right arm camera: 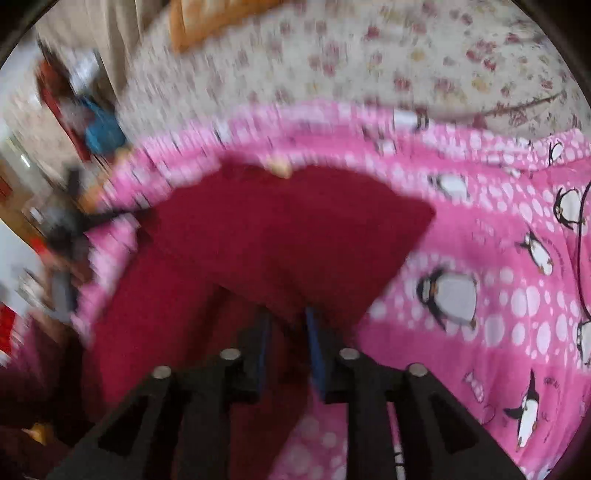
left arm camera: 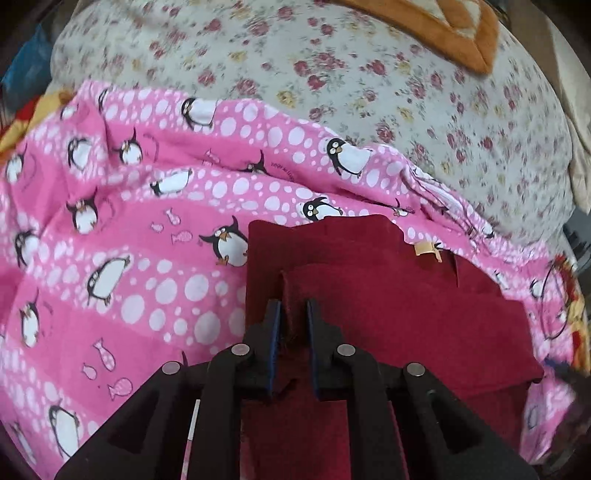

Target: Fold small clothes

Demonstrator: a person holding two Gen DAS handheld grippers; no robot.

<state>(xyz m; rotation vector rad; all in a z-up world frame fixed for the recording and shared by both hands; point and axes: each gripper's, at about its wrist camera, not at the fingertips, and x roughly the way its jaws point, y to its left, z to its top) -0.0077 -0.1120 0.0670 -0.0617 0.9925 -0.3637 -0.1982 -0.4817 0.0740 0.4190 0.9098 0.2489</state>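
A dark red garment [left arm camera: 388,295] lies folded in layers on a pink penguin-print sheet [left arm camera: 129,240], with a beige tag [left arm camera: 424,249] near its far edge. My left gripper [left arm camera: 293,306] is shut on an upright fold of the garment at its near left side. In the blurred right wrist view the same garment [right arm camera: 288,229] spreads ahead, and its near edge drapes over the tips of my right gripper [right arm camera: 288,314]. A gap shows between the blue pads; whether they press the cloth I cannot tell.
Beyond the pink sheet [right arm camera: 480,240] lies floral bedding [left arm camera: 332,74], with an orange-edged cushion [left arm camera: 443,29] at the far side. Left of the bed in the right wrist view stands blurred clutter, including something blue [right arm camera: 99,133].
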